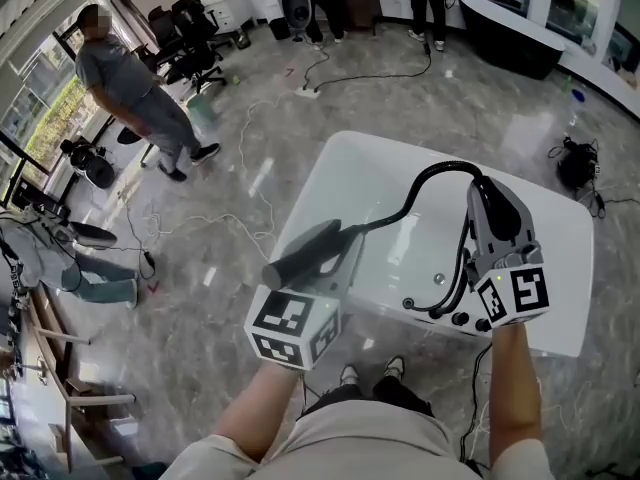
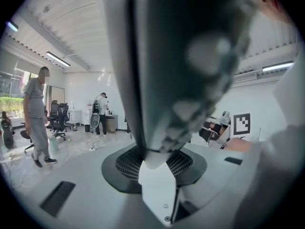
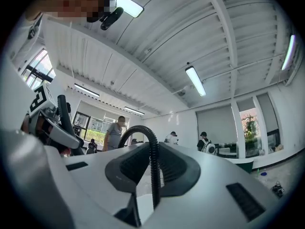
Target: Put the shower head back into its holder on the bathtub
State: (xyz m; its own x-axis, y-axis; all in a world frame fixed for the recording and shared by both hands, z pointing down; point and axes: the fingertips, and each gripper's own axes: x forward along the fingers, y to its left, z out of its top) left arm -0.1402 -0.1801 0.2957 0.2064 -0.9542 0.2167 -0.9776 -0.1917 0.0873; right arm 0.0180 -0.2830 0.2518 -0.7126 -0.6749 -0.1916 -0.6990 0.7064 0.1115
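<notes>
1. A person [image 1: 130, 88] stands at the far left on the grey floor [image 1: 230, 188]. Office chairs [image 1: 190, 28] stand behind the person, and cables [image 1: 250, 118] trail across the floor.
2. The left claw [image 1: 335, 246] is closed on the shower head [image 1: 298, 256]. In the left gripper view, the dark shower head [image 2: 181, 56] fills the space between the jaws.
3. In the head view, the shower head is held in the air over the near-left edge of the white bathtub [image 1: 560, 268]. It is well apart from the dark fittings [image 1: 455, 318] on the tub's near rim.
4. The black hose [image 1: 420, 183] runs from the shower head, rises in an arch over the tub and passes through the right claw [image 1: 484, 196]. It then drops to the fittings.
5. The right gripper view shows the jaws of the right claw narrow, closed on the ribbed hose [image 3: 138, 130].
6. A second, dark tub [image 1: 510, 33] stands at the upper right.
</notes>
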